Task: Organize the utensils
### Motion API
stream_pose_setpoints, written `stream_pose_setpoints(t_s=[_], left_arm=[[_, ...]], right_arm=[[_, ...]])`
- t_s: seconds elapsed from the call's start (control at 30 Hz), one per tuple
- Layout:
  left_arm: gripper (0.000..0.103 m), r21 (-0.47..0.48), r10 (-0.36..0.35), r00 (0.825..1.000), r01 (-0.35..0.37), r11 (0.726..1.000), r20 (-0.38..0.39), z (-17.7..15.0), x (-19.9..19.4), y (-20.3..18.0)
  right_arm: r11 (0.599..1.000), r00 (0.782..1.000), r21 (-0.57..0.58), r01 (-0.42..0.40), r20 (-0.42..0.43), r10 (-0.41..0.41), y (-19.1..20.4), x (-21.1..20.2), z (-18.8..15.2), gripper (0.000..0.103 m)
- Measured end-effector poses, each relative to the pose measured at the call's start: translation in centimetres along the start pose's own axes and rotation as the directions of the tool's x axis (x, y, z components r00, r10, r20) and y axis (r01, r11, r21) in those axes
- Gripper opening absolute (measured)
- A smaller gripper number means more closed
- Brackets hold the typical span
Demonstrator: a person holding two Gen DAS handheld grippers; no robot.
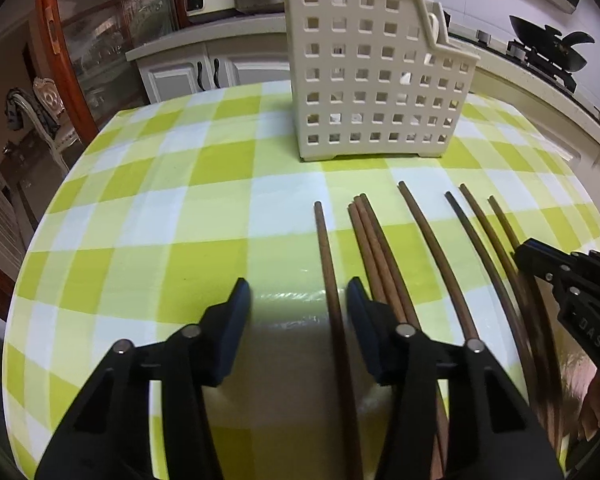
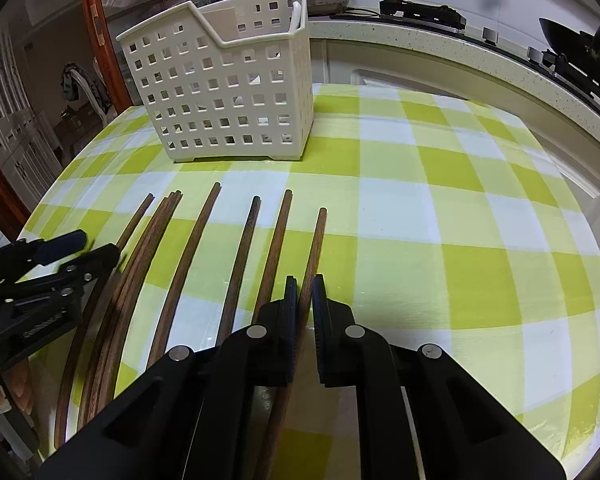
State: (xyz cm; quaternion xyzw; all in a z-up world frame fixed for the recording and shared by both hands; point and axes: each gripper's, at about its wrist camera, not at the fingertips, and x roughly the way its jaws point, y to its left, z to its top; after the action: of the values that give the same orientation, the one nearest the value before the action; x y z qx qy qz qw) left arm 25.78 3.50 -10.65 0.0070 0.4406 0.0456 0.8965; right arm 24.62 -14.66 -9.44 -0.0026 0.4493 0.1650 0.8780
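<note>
Black fingers of the right gripper fill the bottom of the right wrist view, nearly pressed together and pinching the rightmost wooden chopstick of the row, which runs between the blue pads. Six or seven more chopsticks lie side by side to its left on the green-and-white checked tablecloth, three of them bunched together. At that end the left gripper hovers with its jaws spread wide, the leftmost chopstick lying between them untouched. Beyond the chopstick tips, toward the far edge of the tabletop, a white perforated utensil basket stands upright.
</note>
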Motion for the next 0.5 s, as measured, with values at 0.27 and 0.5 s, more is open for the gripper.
stream_pose_setpoints(t_s=[0.27, 0.5], left_arm=[[0.015, 0.043, -0.041, 0.999, 0.041, 0.998, 0.005, -0.1, 0.1, -1.1], [0.007, 0.039, -0.062, 0.998, 0.062, 0.997, 0.008, -0.1, 0.0, -1.1]], right_arm=[[1.0, 1.0, 0.001, -0.002, 0.0, 0.002, 0.0, 0.0, 0.0, 0.01], [1.0, 1.0, 0.004, -0.004, 0.001, 0.004, 0.0, 0.1, -0.1, 0.01]])
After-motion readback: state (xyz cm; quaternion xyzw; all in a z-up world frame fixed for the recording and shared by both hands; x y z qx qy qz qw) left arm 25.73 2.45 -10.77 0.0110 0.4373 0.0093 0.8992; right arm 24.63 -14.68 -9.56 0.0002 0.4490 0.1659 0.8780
